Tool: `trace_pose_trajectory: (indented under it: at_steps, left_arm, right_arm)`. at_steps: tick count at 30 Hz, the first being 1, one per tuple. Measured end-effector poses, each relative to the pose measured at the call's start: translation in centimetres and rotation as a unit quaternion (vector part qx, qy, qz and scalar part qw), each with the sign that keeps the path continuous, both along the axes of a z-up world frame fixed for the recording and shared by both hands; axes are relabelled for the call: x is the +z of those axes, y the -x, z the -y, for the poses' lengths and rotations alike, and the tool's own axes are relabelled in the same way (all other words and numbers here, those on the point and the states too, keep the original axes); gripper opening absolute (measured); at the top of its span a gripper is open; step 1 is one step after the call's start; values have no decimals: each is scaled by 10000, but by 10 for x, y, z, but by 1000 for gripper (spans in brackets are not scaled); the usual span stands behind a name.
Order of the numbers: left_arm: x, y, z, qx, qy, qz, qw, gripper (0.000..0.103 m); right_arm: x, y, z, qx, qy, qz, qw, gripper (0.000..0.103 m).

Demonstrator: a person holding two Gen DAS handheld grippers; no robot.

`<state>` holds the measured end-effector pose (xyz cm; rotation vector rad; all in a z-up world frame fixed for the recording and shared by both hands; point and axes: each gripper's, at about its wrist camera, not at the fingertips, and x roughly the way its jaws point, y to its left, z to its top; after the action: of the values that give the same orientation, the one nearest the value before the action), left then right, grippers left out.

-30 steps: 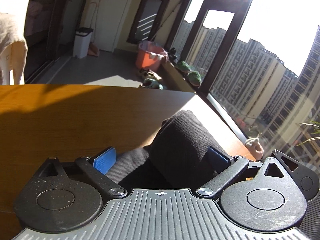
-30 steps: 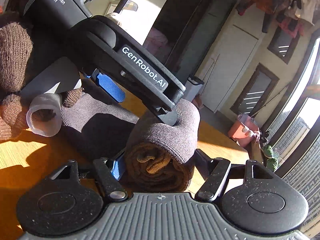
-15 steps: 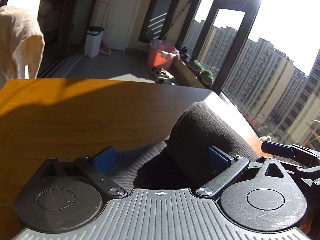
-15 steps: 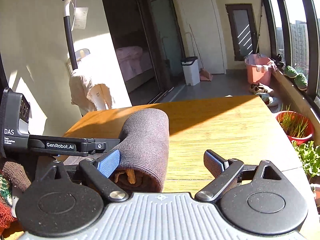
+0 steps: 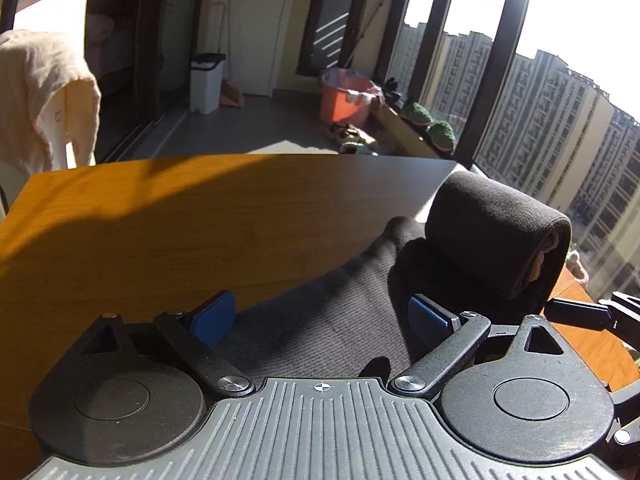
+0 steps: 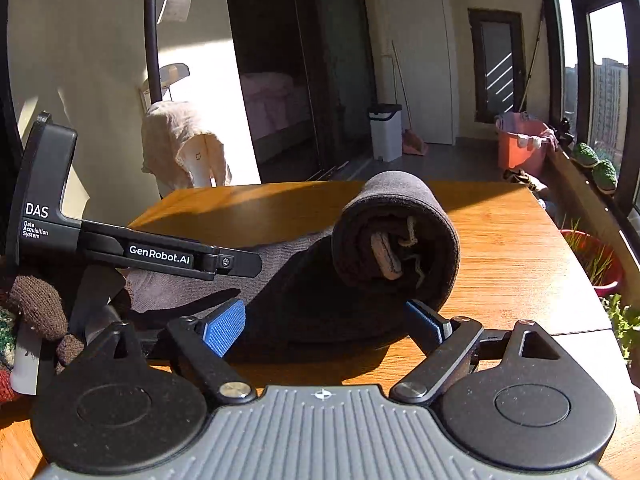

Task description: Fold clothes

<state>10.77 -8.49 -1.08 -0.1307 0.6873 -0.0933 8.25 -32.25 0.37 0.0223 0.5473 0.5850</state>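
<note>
Change: since half a second ago the roll [image 6: 394, 236] has shifted from beside the right gripper's left pad to sit against its right pad, and the right view now looks squarely down the table [image 6: 508, 240].
Garment: dark knit garment [image 5: 340, 312], its far end wound into a thick roll [image 5: 496, 236], the flat unrolled part trailing toward the near edge of the wooden table [image 5: 160, 232].
Left gripper [image 5: 322, 318]: pads spread wide, the flat cloth lying between them, nothing pinched.
Right gripper [image 6: 324, 326]: pads spread, facing the roll's open end; right blue pad touches the roll's underside.
Gloved hand [image 6: 38, 306]: at near left, on the left gripper's handle.
Background: orange bucket [image 5: 346, 94] on the far floor.
</note>
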Motion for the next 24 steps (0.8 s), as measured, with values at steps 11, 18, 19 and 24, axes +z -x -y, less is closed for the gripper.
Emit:
trace_pose_trajectory:
  at_steps: [11, 18, 19, 24]
  left_arm:
    - [-2, 12, -6, -138, -268, 4, 9995, 96]
    - [-1, 26, -17, -212, -482, -28, 9986, 96]
    - [-1, 29, -20, -212, -505, -35, 9985, 96]
    - [1, 41, -41, -104, -603, -92, 9981, 96]
  right_arm:
    - [-11, -74, 30, -1291, 601, 46, 9898, 88]
    - [-11, -100, 57, -1747, 579, -13, 9829, 86]
    - [-8, -97, 62, -1718, 477, -17, 9840, 86]
    - [-1, -81, 79, -1770, 337, 76, 9836, 86]
